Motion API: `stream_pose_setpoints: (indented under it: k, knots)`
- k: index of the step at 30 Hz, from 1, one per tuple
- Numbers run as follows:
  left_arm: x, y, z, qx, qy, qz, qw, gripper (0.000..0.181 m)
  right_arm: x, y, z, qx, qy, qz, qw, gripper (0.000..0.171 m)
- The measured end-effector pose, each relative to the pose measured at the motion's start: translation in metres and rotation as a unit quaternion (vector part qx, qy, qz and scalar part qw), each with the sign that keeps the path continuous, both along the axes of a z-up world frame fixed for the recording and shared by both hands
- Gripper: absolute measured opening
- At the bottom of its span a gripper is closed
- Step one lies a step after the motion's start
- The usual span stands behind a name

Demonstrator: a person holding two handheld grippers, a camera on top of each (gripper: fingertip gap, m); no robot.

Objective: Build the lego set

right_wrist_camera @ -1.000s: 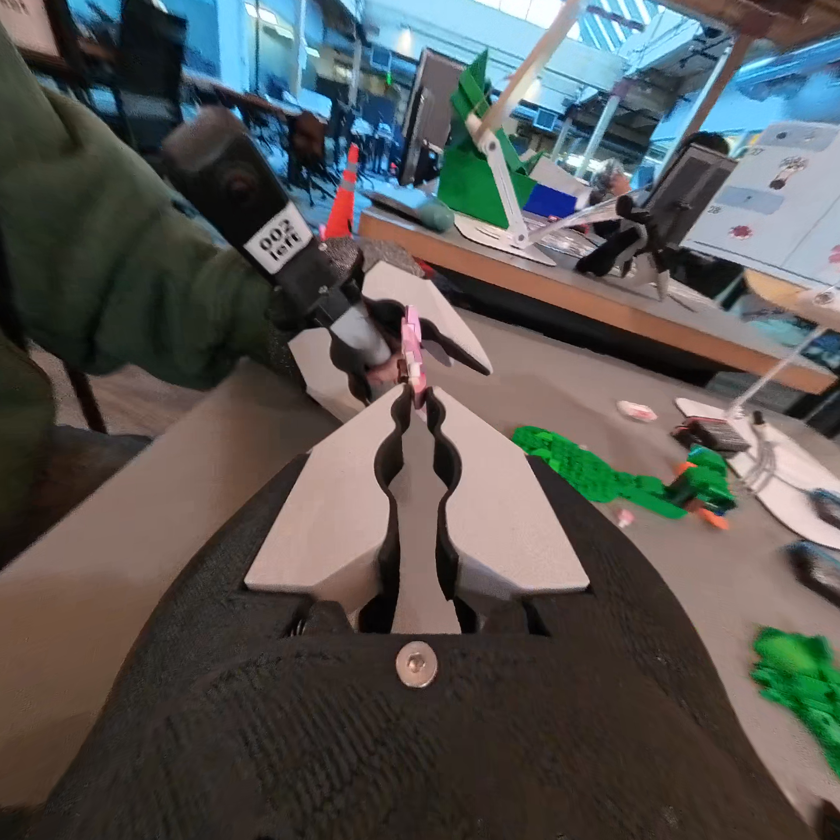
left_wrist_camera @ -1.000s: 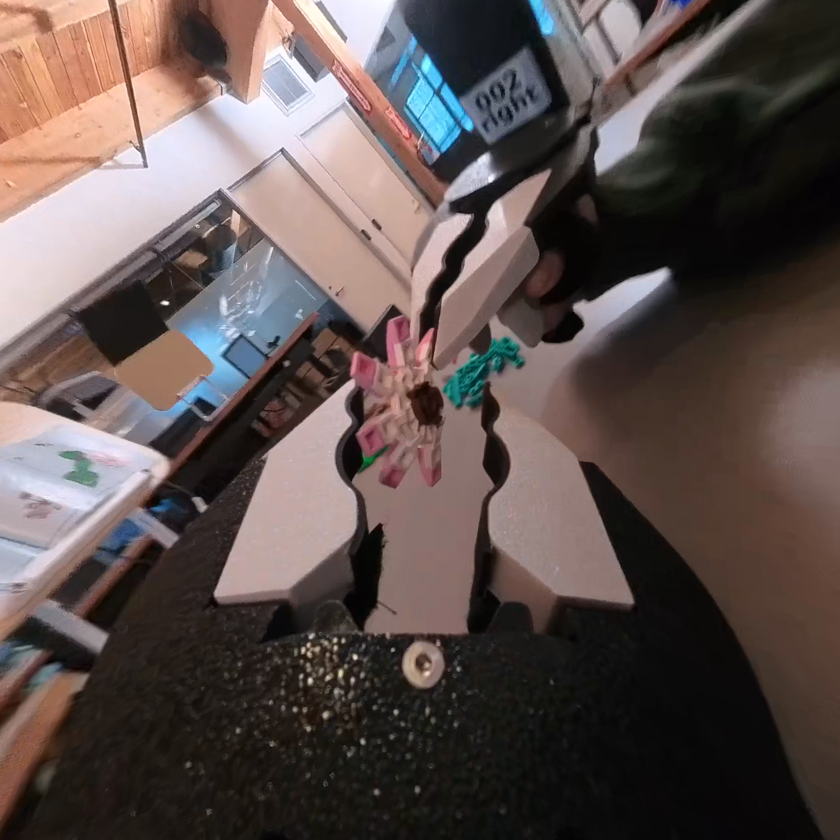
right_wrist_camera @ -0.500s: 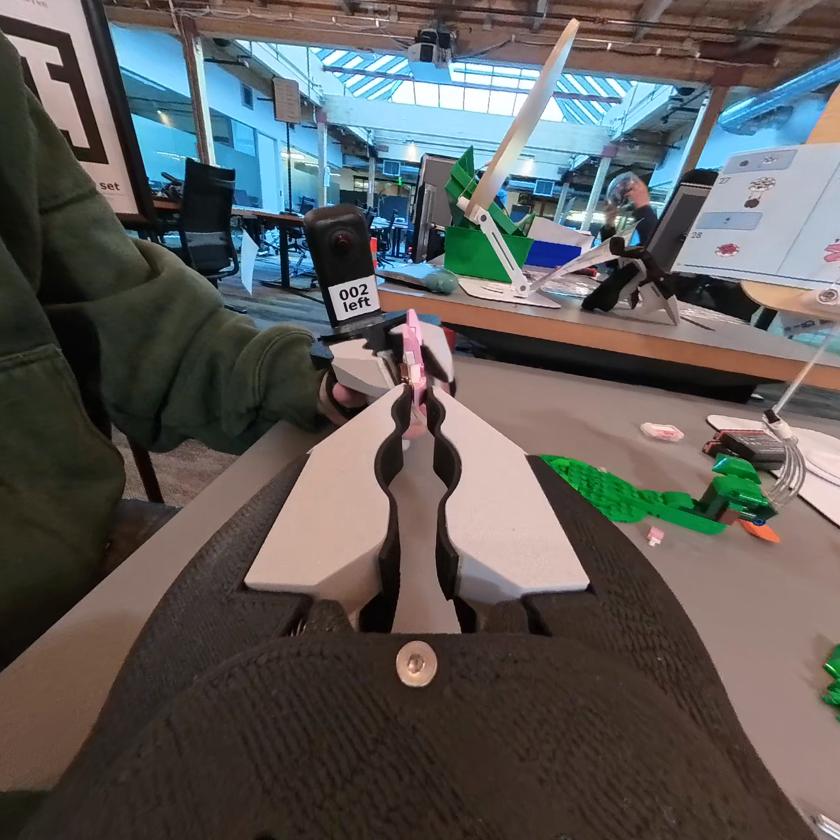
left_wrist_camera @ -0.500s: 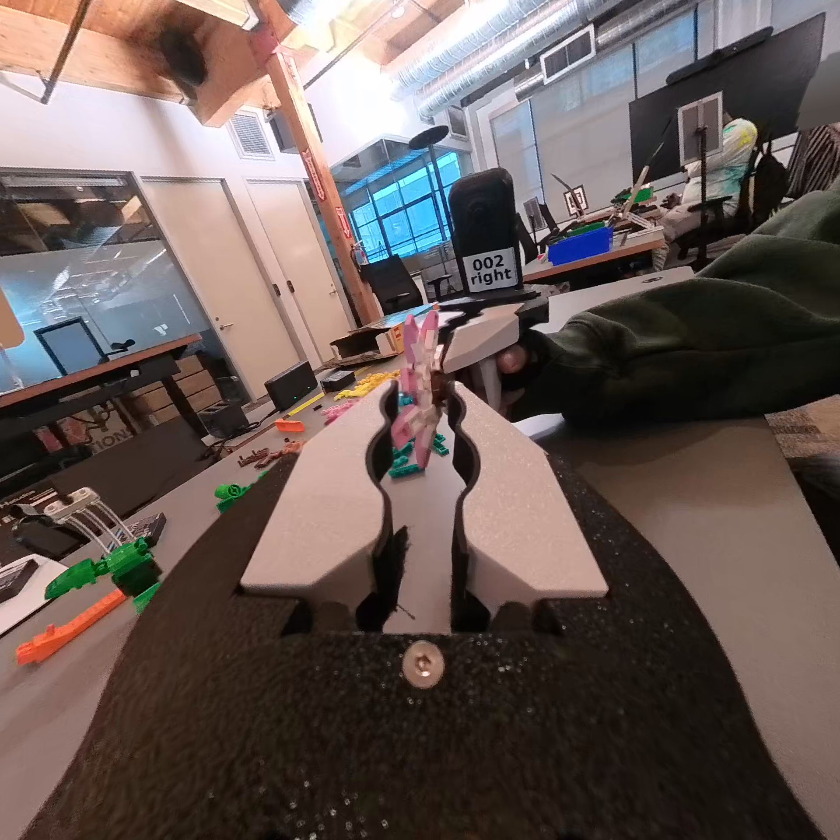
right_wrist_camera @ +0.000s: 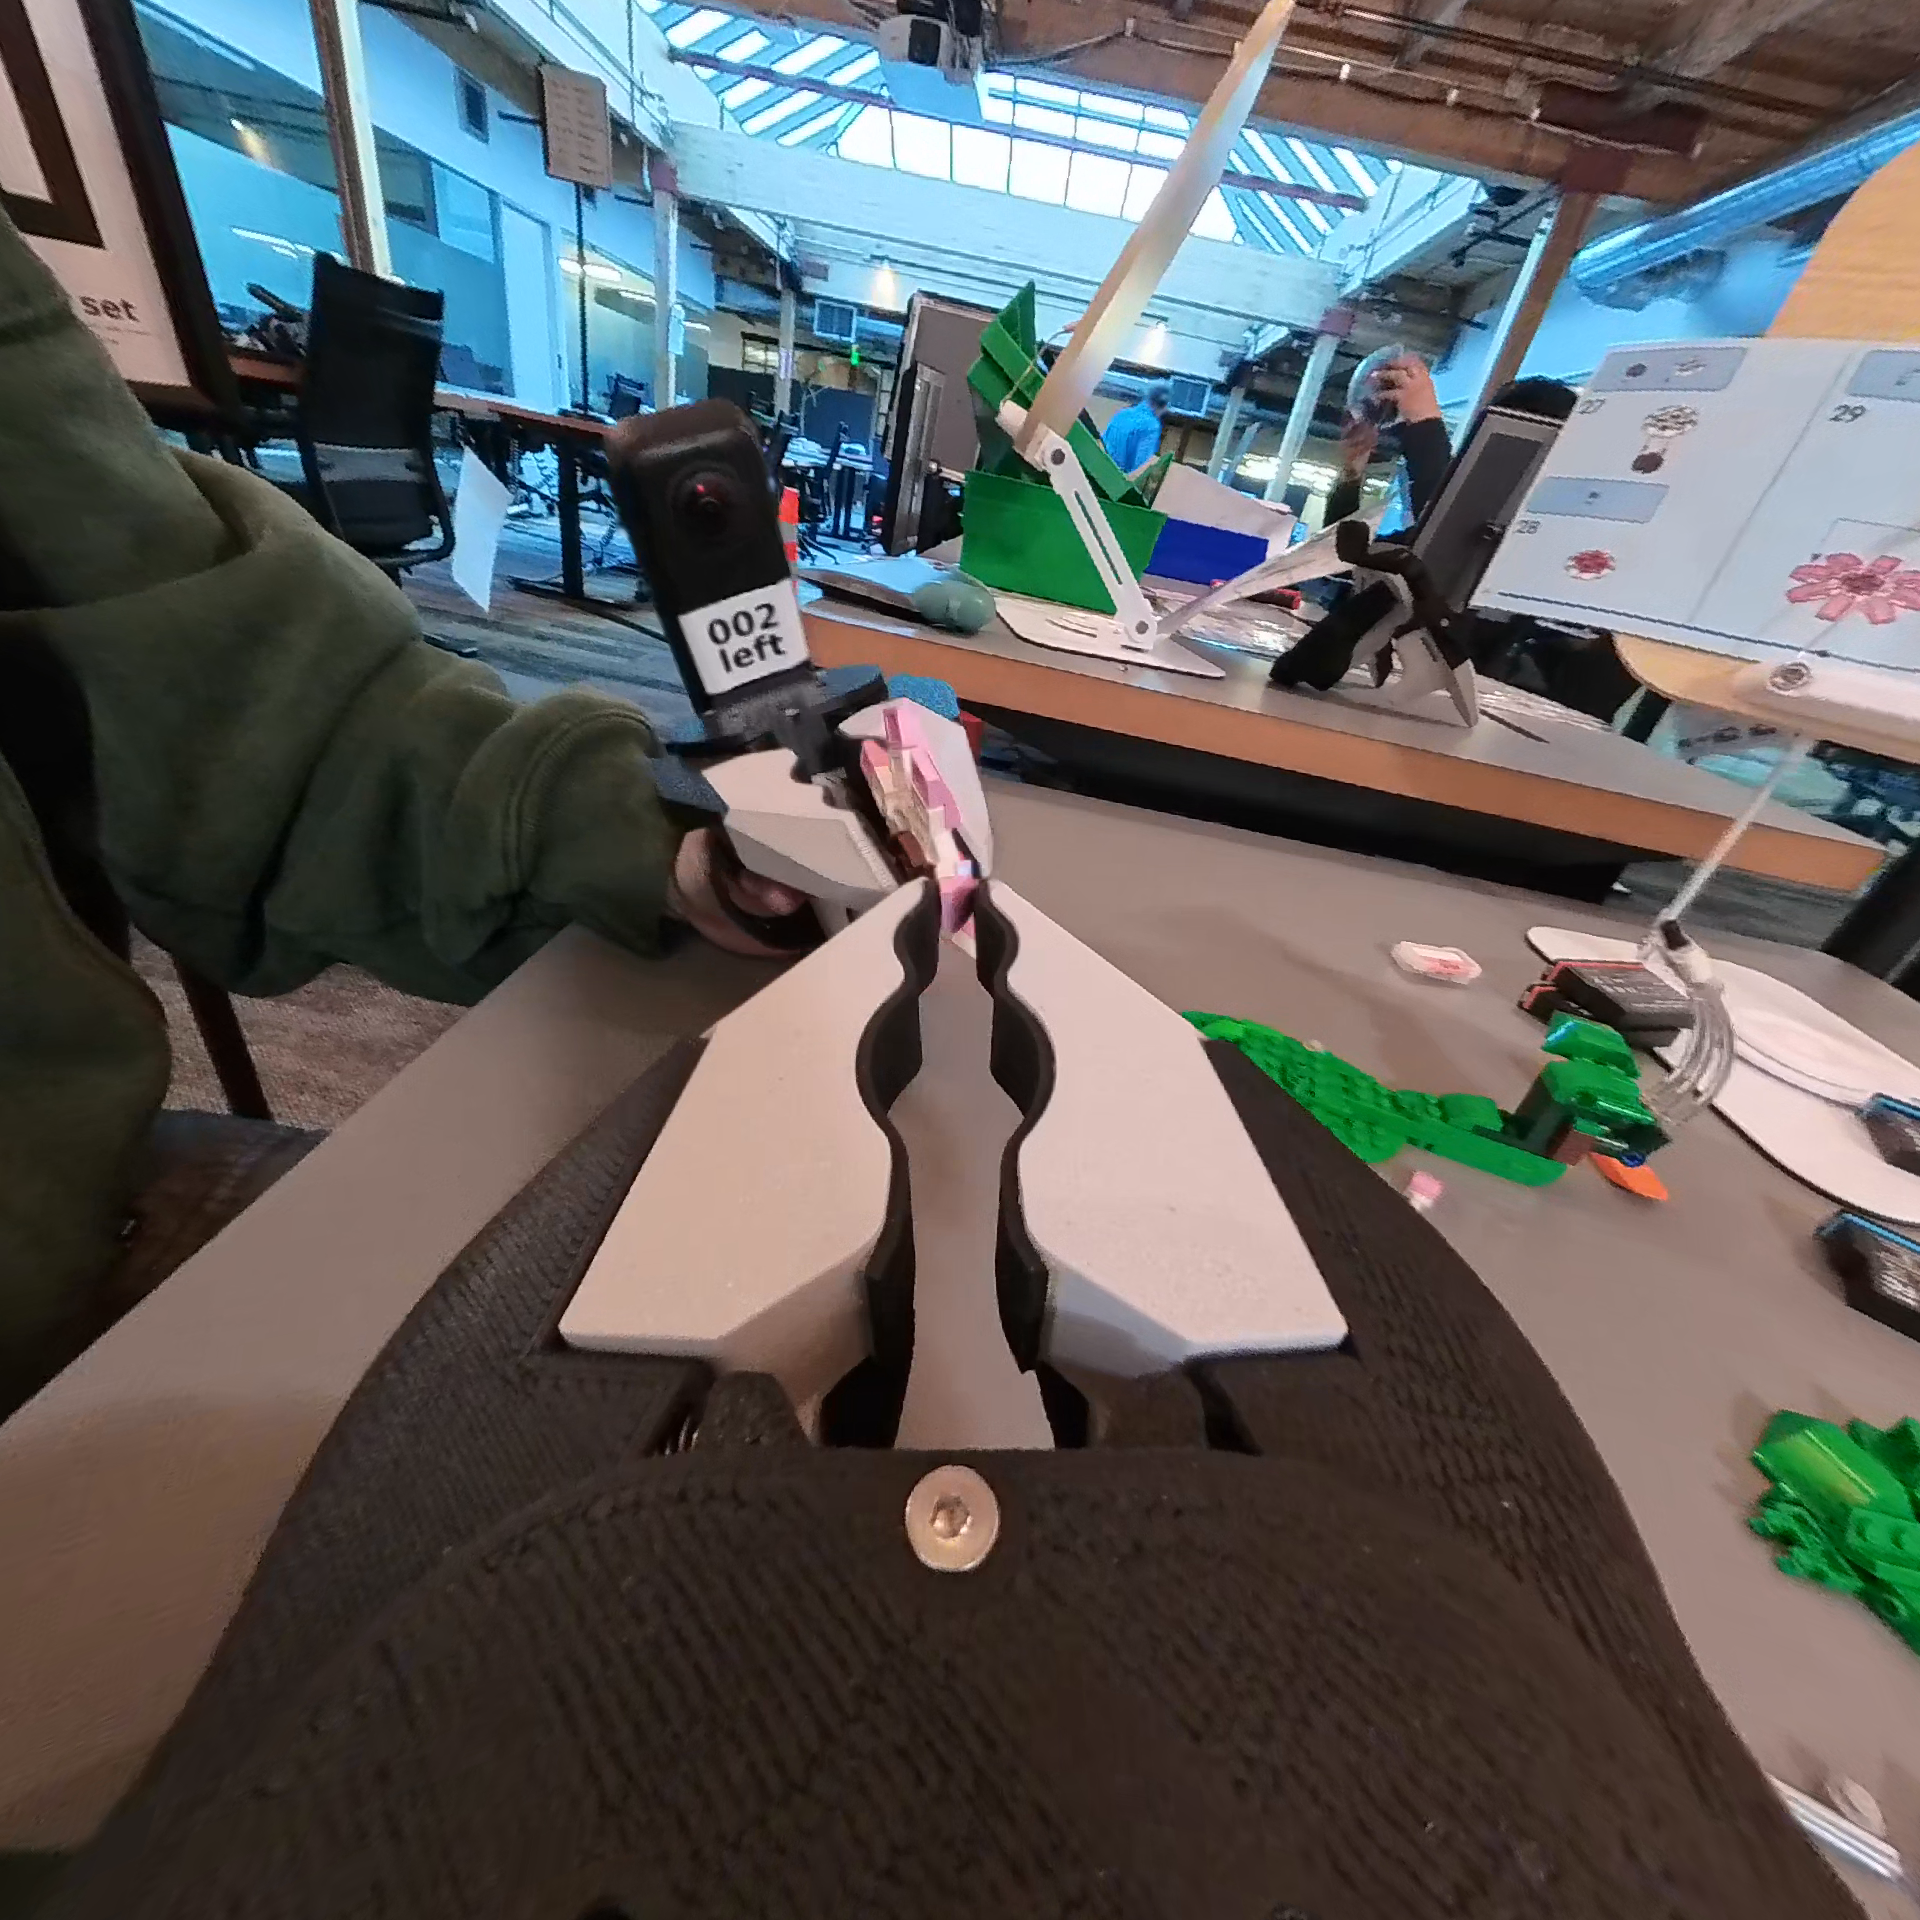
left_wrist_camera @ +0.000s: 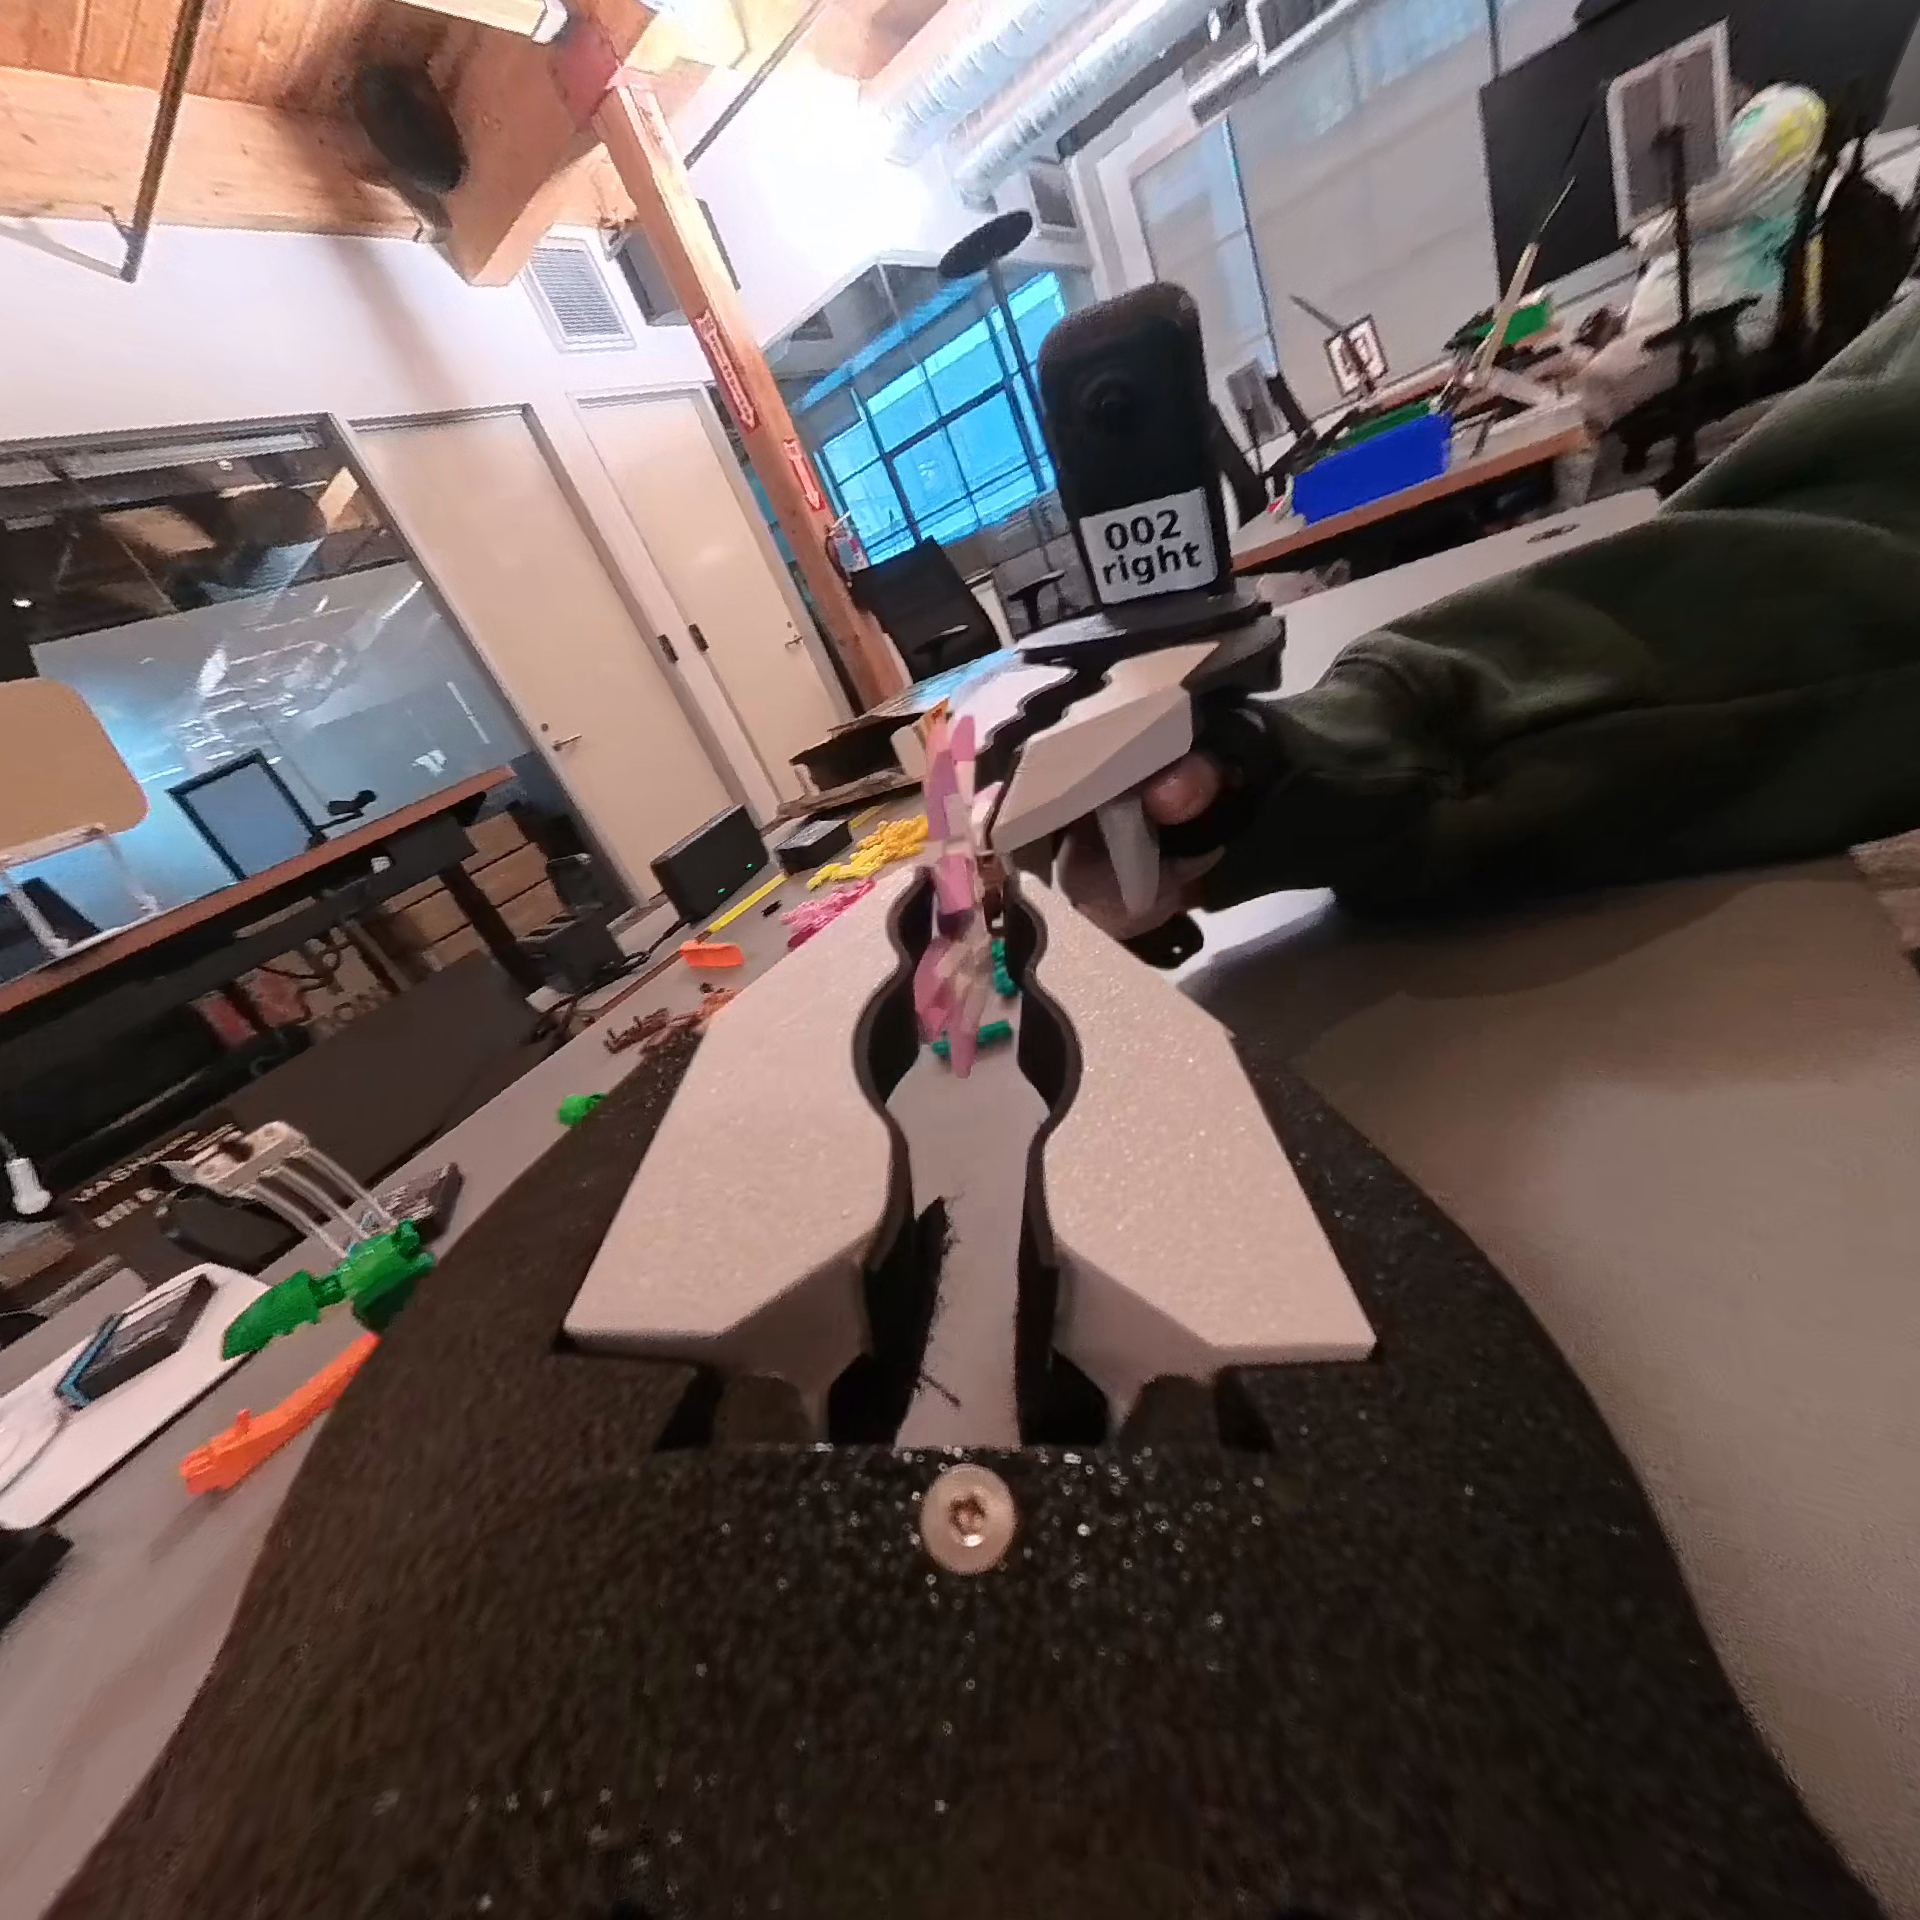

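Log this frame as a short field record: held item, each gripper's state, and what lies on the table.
held item: pink flower, edge-on between both grippers
left gripper: shut on pink flower
right gripper: shut on pink flower, at a petal tip
table: green brick assembly, orange piece, yellow pieces
background: open instruction booklet

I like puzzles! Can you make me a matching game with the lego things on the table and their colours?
Things:
1. flower
2. long flat build
3. piece by the white mat
4. far pile by the black box

Colours:
A. orange
B. yellow
C. pink
D. green

Pairs: 1-C, 2-D, 3-A, 4-B
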State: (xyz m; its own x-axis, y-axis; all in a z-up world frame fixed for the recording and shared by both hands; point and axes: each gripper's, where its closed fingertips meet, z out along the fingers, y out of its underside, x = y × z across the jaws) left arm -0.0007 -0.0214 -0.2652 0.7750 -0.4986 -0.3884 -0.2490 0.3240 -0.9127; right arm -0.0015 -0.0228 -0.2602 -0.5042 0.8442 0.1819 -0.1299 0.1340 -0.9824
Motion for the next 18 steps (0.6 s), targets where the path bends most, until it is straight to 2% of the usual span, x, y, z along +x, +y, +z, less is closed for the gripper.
stream_pose_setpoints:
  k: [8, 14, 18]
  knots:
    - [-0.007, 0.006, -0.003, 0.012, 0.038, 0.046, 0.998, 0.009, -0.005, 0.005, -0.004, 0.031, 0.010, -0.038, 0.999, 0.005]
    - [-0.025, 0.009, 0.002, 0.021, 0.025, 0.094, 0.995, 0.009, -0.008, 0.011, -0.003, 0.036, 0.012, -0.063, 0.997, 0.029]
    - [-0.036, 0.011, 0.004, 0.024, 0.014, 0.119, 0.992, 0.009, -0.009, 0.014, -0.003, 0.046, 0.015, -0.078, 0.996, 0.028]
